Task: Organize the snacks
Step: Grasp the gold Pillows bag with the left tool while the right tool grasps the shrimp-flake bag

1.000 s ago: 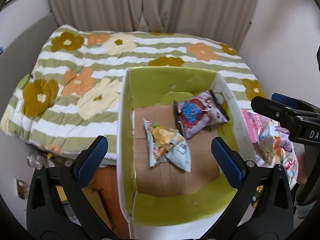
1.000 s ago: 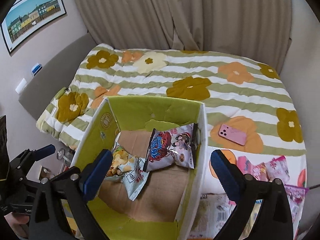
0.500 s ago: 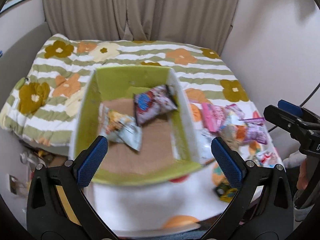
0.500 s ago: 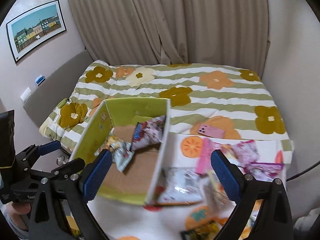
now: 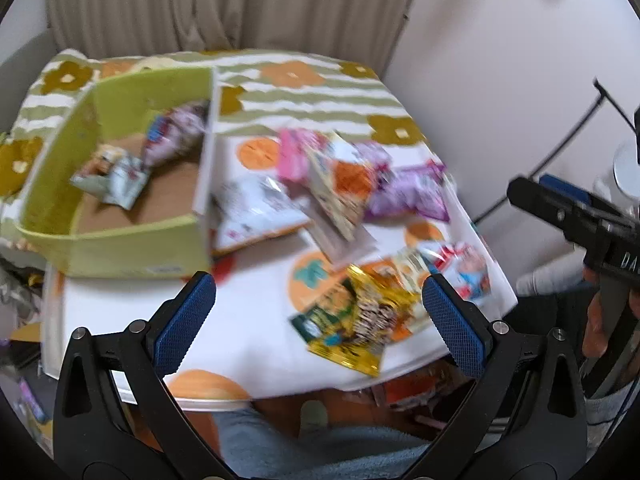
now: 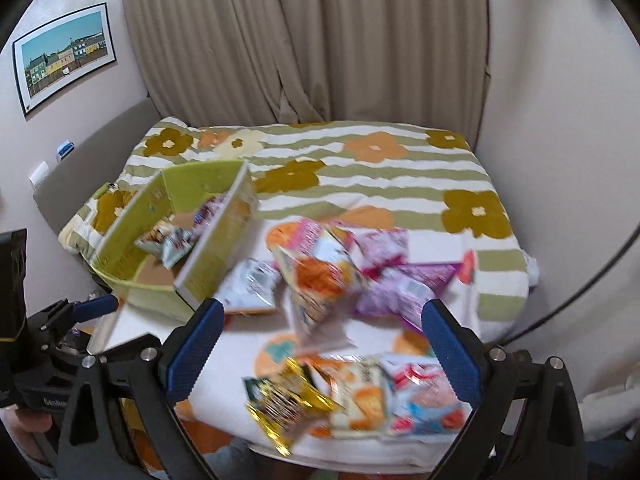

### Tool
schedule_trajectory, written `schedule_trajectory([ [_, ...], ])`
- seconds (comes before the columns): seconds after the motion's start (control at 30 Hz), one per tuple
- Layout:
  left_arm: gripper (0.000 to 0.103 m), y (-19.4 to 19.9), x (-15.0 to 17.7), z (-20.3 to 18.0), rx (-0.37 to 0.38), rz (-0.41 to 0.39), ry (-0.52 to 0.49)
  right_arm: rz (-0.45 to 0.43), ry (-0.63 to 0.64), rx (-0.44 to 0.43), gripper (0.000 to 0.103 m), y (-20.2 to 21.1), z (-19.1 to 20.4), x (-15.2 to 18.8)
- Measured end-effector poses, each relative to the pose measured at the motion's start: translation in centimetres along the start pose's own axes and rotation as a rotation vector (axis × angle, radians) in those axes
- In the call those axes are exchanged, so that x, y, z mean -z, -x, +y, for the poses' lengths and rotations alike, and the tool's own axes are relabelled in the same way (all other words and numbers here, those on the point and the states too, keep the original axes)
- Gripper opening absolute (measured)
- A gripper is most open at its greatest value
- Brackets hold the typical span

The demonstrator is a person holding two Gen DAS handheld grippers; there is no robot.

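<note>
A green-lined cardboard box stands at the left of the bed with two snack bags inside. Several loose snack bags lie on a white cloth to its right: a yellow-gold bag, a purple bag, a pink bag and a silver-white bag. My left gripper is open and empty above the cloth's near edge. My right gripper is open and empty above the loose bags; it also shows in the left wrist view.
A striped floral quilt covers the bed up to the beige curtains. The wall stands close on the right, with a black cable along it. A framed picture hangs on the left wall. The view is motion-blurred.
Both grippers pulled back and swung right, from over the box to over the loose bags on the cloth. Both stayed open and empty.
</note>
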State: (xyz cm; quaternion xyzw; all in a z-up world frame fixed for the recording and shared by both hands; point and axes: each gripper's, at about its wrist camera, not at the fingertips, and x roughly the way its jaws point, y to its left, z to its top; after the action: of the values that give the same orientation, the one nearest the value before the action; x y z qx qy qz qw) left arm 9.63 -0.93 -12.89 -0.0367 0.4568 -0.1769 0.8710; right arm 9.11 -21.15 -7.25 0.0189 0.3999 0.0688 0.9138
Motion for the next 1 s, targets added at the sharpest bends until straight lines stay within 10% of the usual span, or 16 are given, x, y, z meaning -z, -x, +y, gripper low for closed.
schedule_trajectory([
  [0.57,0.092,-11.5,4.8,-4.1,0.034,0.166,-0.179,0.083,-0.144,0.091,0.098,-4.9,-8.0,8.1],
  [1.0,0.051,-15.7,6.0,-5.0,0.042,0.261,-0.233,0.128,-0.185,0.127,0.098,-8.8,-10.9,10.5],
])
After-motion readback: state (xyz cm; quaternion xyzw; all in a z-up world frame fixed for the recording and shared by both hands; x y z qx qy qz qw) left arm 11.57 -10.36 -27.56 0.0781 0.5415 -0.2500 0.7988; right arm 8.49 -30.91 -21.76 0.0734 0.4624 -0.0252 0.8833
